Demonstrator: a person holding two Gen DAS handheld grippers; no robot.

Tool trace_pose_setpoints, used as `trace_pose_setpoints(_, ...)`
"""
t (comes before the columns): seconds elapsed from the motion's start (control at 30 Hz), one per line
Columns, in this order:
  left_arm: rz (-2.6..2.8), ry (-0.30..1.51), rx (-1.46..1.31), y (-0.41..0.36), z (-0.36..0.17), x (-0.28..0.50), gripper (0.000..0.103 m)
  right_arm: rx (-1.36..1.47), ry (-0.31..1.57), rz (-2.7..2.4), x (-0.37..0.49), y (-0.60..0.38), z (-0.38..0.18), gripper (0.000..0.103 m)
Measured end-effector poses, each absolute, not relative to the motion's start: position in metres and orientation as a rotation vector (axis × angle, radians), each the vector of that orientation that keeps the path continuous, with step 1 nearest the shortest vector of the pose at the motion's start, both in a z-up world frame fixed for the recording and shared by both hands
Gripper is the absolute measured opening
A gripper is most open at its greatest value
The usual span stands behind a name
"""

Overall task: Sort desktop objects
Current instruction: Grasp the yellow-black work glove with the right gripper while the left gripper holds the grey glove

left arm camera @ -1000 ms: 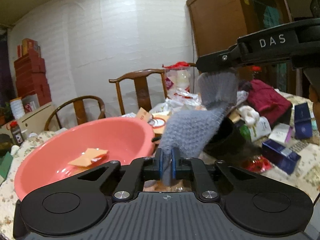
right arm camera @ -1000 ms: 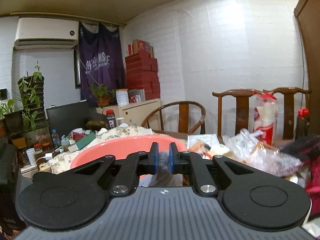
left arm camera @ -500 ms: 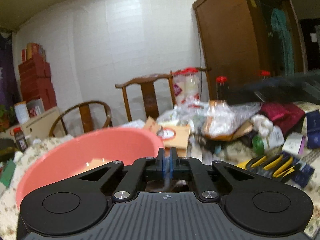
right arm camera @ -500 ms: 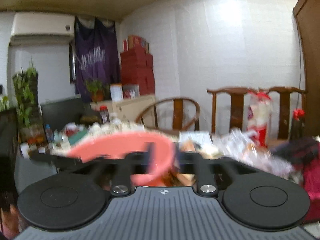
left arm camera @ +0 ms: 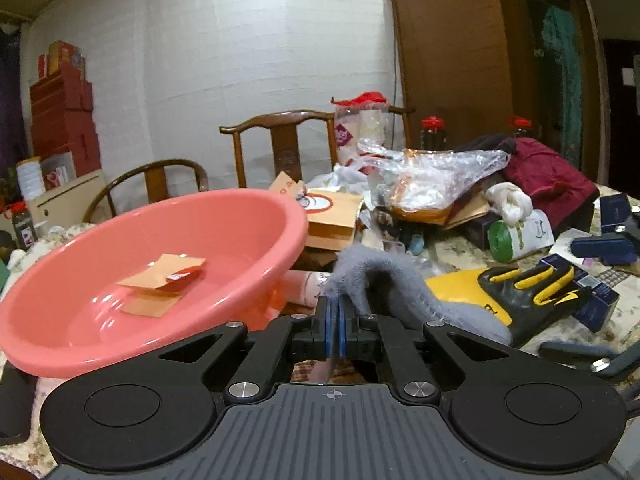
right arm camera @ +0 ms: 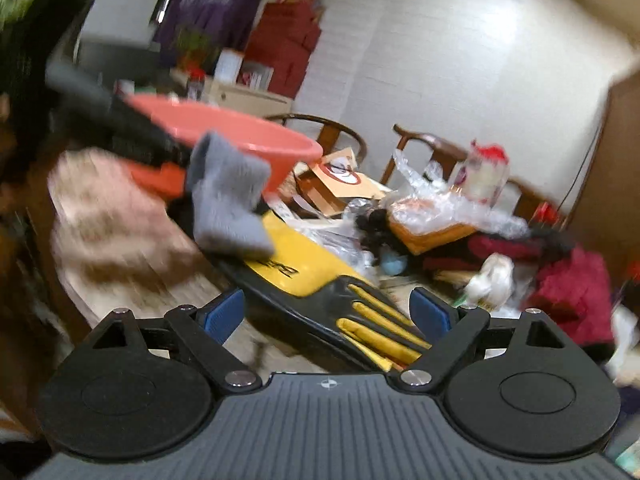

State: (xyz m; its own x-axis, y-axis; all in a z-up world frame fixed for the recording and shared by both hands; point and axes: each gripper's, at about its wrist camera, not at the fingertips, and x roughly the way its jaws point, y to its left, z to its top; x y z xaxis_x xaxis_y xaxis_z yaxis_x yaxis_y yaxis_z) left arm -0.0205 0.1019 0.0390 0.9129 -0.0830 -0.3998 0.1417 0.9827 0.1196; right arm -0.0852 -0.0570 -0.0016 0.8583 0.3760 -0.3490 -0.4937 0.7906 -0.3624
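My left gripper is shut on a grey knitted cloth that drapes to the right onto a yellow and black work glove. The pink basin stands just left of it, with orange paper packets inside. In the blurred right wrist view, my right gripper is open and empty above the glove's fingers. There the left gripper holds the grey cloth in front of the basin.
The floral-cloth table is cluttered: a brown paper bag, clear plastic bags, a dark red garment, a green-capped white bag, blue boxes. Wooden chairs and a wardrobe stand behind.
My right gripper has opened, let go of the grey cloth and swung down to the right over the glove. My left gripper keeps the cloth, which now hangs lower beside the basin.
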Motion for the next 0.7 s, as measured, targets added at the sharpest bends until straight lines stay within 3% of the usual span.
trace_pose_setpoints(0.13,-0.123,0.4,0.161,0.099,0.044,-0.02,0.0,-0.569,0.264,0.439,-0.068,-0.046,-0.013,0.092)
trace_pose_setpoints(0.37,-0.12,0.401,0.205,0.085,0.045,-0.015,0.0,-0.471,0.349,0.485,-0.033,-0.054,-0.011,0.092)
trace_pose_setpoints(0.7,-0.142,0.407,0.194,0.077,0.043,-0.008,0.0,-0.631,0.354,0.451,-0.052,-0.061,-0.02,0.091)
